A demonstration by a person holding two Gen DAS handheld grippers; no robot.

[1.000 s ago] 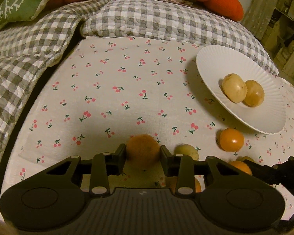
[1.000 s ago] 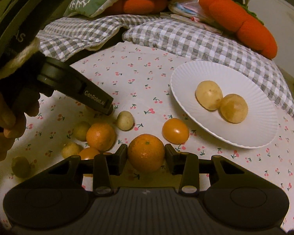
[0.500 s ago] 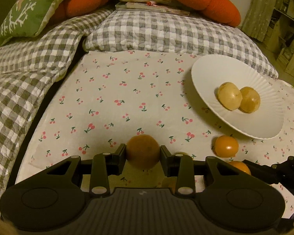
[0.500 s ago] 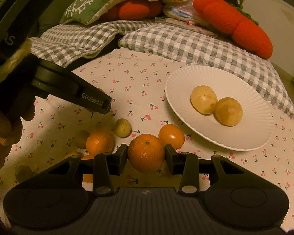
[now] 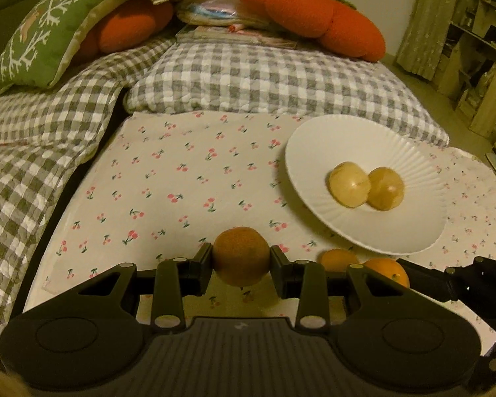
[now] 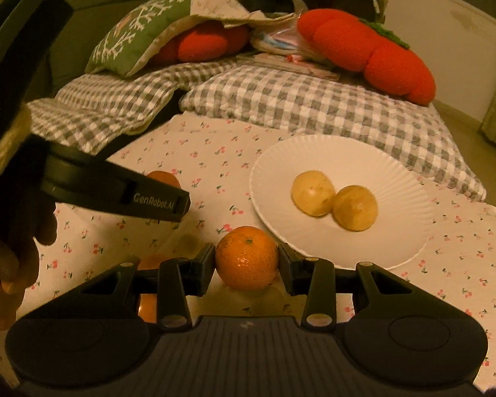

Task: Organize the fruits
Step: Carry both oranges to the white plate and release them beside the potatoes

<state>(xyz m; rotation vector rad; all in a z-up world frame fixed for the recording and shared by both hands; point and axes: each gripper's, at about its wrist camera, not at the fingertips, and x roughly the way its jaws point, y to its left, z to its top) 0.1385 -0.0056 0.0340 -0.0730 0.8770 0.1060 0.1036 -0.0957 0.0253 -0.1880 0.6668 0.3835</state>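
Observation:
My left gripper (image 5: 241,263) is shut on a dull brownish-orange fruit (image 5: 240,255), held above the cherry-print cloth. My right gripper (image 6: 246,264) is shut on a bright orange tangerine (image 6: 246,257), just left of the near rim of the white paper plate (image 6: 373,248). The plate (image 5: 314,139) holds two pale yellow round fruits (image 5: 349,183) (image 6: 313,193). Two more orange fruits (image 5: 337,259) lie on the cloth by the plate's near edge, partly hidden behind my left gripper. In the right wrist view the left gripper's body (image 6: 115,193) reaches in from the left, with a hand on it.
Grey checked cushions (image 5: 264,76) border the far edge and left side of the cloth. Behind them sit orange plush cushions (image 5: 314,10) and a green pillow (image 5: 46,39). Another orange fruit (image 6: 147,304) lies low on the left, behind my right gripper. Wooden shelving (image 5: 479,49) stands at the right.
Both grippers have risen with their fruits still gripped. The small fruits on the cloth have dropped out of sight below the grippers, and the plate now sits lower and closer in both views.

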